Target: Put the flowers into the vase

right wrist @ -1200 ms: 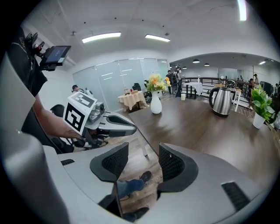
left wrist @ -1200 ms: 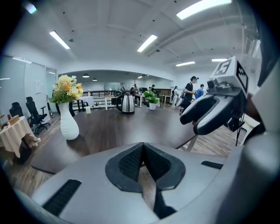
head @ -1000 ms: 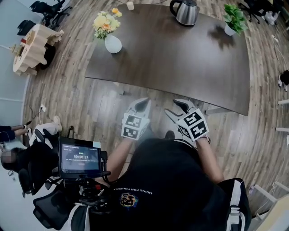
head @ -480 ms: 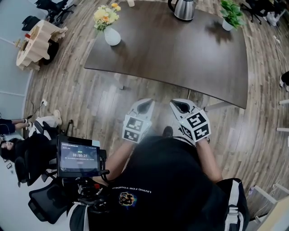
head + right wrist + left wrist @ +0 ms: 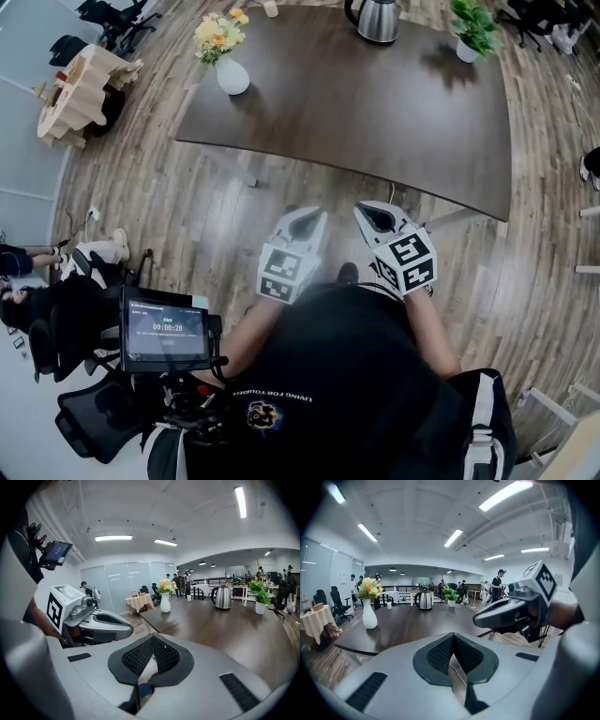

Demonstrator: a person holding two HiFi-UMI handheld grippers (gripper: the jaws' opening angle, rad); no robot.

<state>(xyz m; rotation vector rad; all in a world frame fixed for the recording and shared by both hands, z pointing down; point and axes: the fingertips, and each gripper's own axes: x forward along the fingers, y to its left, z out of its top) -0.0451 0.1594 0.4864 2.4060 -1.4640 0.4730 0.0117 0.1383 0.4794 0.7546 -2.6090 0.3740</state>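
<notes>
We hold both tongs short of the table (image 5: pixel 375 112), over the wooden floor (image 5: pixel 187 206) off its near edge, side by side but apart. The left tongs (image 5: pixel 310 215) are pressed together with nothing between them. The right tongs (image 5: pixel 367 208) have just been closing and now meet as well, empty. Our hands are largely hidden behind the marker cubes and our dark shirt.

The flowers (image 5: pixel 217 36), yellow and orange, stand in the white vase (image 5: pixel 232 77) at the table's far left corner, well apart from both tongs; their stems are hidden inside it. A steel kettle (image 5: pixel 375 21) sits at the table's far edge, its top cut off by the frame. A potted plant (image 5: pixel 472 30) occupies the far right corner, its leaves clipped the same way. A small pale thing (image 5: pixel 271 8) on the far edge, between the flowers and the kettle, is too small to identify. Left of the table, a cloth-covered side table (image 5: pixel 70 89) is only partly in view.
</notes>
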